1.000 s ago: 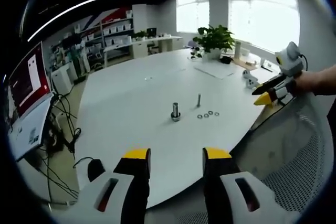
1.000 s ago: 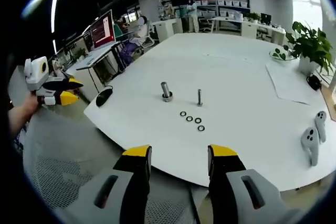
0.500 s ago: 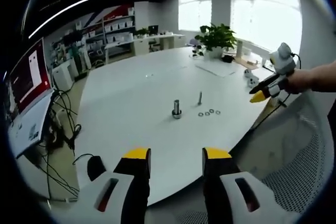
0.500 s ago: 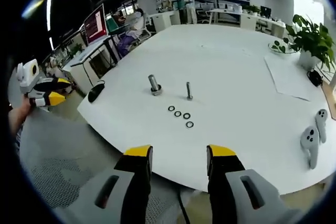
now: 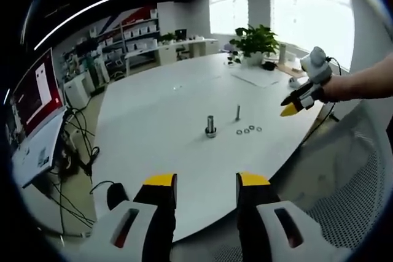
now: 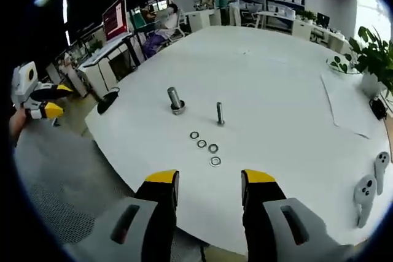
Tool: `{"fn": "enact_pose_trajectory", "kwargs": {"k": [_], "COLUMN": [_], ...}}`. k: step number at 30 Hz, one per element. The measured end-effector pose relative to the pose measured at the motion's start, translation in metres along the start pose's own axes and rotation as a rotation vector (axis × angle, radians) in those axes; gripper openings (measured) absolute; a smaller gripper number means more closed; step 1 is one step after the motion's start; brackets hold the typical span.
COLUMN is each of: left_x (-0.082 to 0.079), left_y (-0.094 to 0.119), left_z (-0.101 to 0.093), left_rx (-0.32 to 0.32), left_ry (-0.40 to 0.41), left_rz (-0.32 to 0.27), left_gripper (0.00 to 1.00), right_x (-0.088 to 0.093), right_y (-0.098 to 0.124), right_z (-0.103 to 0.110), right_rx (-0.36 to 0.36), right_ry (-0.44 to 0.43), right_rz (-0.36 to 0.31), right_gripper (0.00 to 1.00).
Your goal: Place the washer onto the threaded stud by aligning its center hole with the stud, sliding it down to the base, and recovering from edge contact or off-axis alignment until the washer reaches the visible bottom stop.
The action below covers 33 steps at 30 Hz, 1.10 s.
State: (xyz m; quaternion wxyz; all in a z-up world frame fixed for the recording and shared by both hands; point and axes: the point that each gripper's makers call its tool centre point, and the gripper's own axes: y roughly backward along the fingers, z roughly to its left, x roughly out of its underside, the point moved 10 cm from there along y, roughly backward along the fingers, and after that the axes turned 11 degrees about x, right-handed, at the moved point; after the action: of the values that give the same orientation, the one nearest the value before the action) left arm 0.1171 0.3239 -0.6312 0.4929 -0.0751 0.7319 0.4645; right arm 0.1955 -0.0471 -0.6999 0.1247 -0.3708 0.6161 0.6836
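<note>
White counter (image 6: 288,78) carries everything you work with: four washers (image 6: 204,146) lie flat in a short diagonal row near its front edge, and just beyond them the stud (image 6: 220,114) stands upright and bare. Beside the stud, apart from it, a thicker bolt (image 6: 175,100) stands on its wide base, leaning a little. In the left gripper view the same washers (image 5: 249,130) sit just in front of the stud (image 5: 237,112), with the bolt (image 5: 210,126) to their left. Your right gripper (image 6: 209,182) hangs over the counter's near edge, its yellow-tipped jaws spread apart with nothing between them; the washers are well ahead of the tips. Your left gripper (image 5: 207,183) is held back off the counter, near its rim, jaws likewise parted and holding nothing. From the left gripper view your right gripper (image 5: 293,105) shows at the counter's far side, held in your hand; from the right gripper view your left gripper (image 6: 49,102) shows off the counter's left edge. A potted plant (image 5: 252,42) stands at the far end, and two white controllers (image 6: 370,184) lie on the counter at the right.
</note>
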Motion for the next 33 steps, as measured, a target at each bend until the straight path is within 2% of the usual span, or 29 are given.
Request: {"fn": "enact_pose_trajectory", "kwargs": {"k": [7, 12, 15, 26, 30, 33], "left_x": [0.001, 0.001, 0.001, 0.000, -0.001, -0.001], "left_y": [-0.001, 0.001, 0.001, 0.001, 0.002, 0.002], "left_z": [-0.002, -0.002, -0.002, -0.003, -0.003, -0.003], "left_rx": [0.010, 0.006, 0.007, 0.016, 0.014, 0.014], "left_ry": [-0.012, -0.012, -0.014, -0.028, -0.032, -0.033], "left_rz": [0.016, 0.001, 0.002, -0.013, -0.021, -0.019], "left_gripper": [0.36, 0.35, 0.35, 0.34, 0.34, 0.34], "right_x": [0.006, 0.013, 0.012, 0.008, 0.003, 0.001], "right_y": [-0.022, -0.041, -0.050, -0.081, -0.086, -0.089], "right_z": [-0.001, -0.002, -0.003, -0.001, 0.002, 0.004], "right_rx": [-0.025, -0.051, -0.073, -0.082, -0.093, -0.099], "right_ry": [0.064, 0.105, 0.128, 0.229, 0.253, 0.307], "right_rz": [0.040, 0.082, 0.093, 0.185, 0.208, 0.218], "right_gripper": [0.43, 0.40, 0.35, 0.31, 0.30, 0.29]}}
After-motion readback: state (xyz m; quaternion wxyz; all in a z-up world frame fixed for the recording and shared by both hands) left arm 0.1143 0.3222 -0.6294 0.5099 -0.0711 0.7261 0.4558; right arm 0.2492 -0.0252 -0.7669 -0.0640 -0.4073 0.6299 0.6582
